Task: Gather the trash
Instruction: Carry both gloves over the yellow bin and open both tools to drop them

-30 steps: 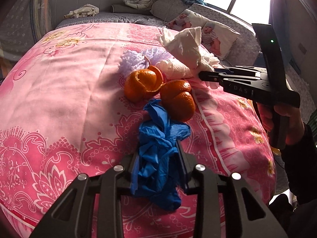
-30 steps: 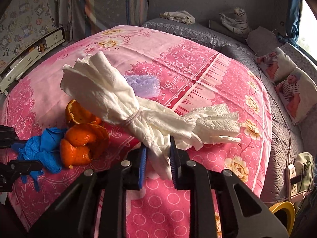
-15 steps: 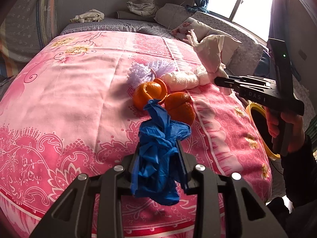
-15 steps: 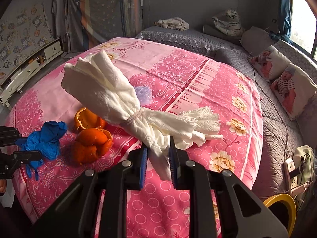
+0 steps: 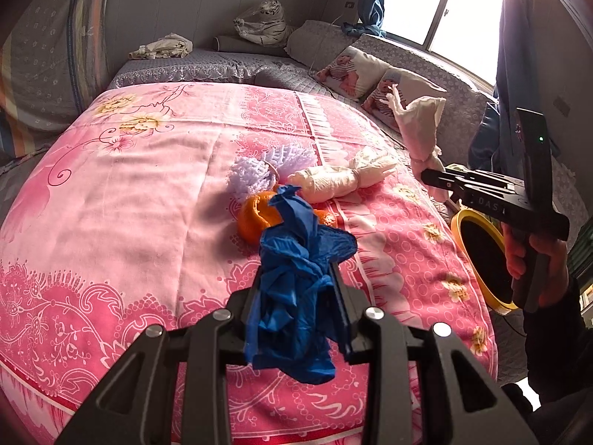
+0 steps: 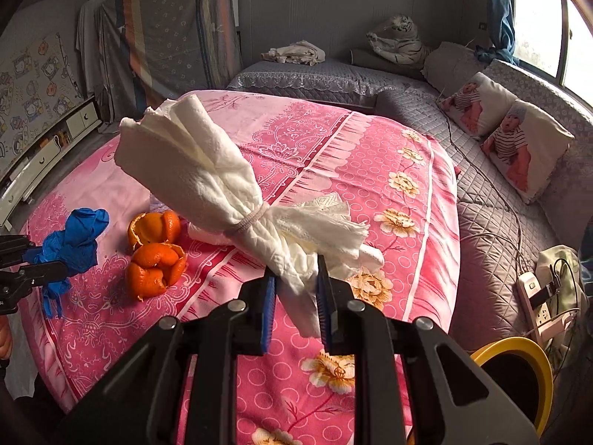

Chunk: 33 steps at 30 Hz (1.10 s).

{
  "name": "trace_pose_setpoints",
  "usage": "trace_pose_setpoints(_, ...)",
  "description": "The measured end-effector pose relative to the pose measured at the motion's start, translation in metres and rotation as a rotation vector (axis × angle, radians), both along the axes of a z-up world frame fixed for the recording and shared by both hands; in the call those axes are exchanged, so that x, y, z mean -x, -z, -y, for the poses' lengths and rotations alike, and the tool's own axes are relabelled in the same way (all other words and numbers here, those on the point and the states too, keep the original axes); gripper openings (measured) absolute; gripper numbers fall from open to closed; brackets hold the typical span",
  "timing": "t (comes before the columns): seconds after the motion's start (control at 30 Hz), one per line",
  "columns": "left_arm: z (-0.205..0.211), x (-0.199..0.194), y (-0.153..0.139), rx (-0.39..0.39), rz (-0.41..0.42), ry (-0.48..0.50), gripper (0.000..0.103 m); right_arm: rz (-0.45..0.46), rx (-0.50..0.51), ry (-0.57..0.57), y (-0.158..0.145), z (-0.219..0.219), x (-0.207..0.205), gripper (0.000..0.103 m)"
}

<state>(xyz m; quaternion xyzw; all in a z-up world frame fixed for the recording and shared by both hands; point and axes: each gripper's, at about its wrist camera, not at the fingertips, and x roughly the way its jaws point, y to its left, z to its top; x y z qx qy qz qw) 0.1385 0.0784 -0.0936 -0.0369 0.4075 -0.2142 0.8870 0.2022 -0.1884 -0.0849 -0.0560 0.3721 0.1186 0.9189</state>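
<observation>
Two tongs are each clenched on one piece of trash. The left tongs (image 5: 296, 296) grip a crumpled blue glove (image 5: 296, 278) of thin rubbery film, lifted above the pink floral bedspread (image 5: 129, 204). The right tongs (image 6: 294, 296) pinch a white paper bundle (image 6: 207, 178), quilted and tied at its waist (fanned at both ends). On the bed lie two curled orange peels (image 6: 155, 259), a second twisted white bundle (image 5: 341, 181) and a lilac foam net (image 5: 252, 178). A yellow-rimmed bin (image 6: 519, 374), dark inside, stands beside the bed.
</observation>
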Motion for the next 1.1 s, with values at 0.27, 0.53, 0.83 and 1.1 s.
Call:
trace_pose_setpoints(0.27,0.031,-0.007,-0.018,0.009,0.032,0.045,0.03,0.036,-0.033,0.076,-0.014,0.038,0.013,0.018)
trace_pose_setpoints(0.53,0.077,-0.014,-0.034,0.012,0.067,0.133,0.03,0.064,-0.059,0.158,-0.023,0.081,0.029,0.018)
trace_pose_setpoints(0.83,0.127,-0.018,-0.047,0.013,0.089,0.231,0.03,0.093,-0.087,0.258,-0.031,0.131,0.048,0.018)
trace_pose_setpoints(1.1,0.174,-0.017,-0.053,0.018,0.105,0.325,0.03,0.11,-0.093,0.334,-0.033,0.165,0.064,0.018)
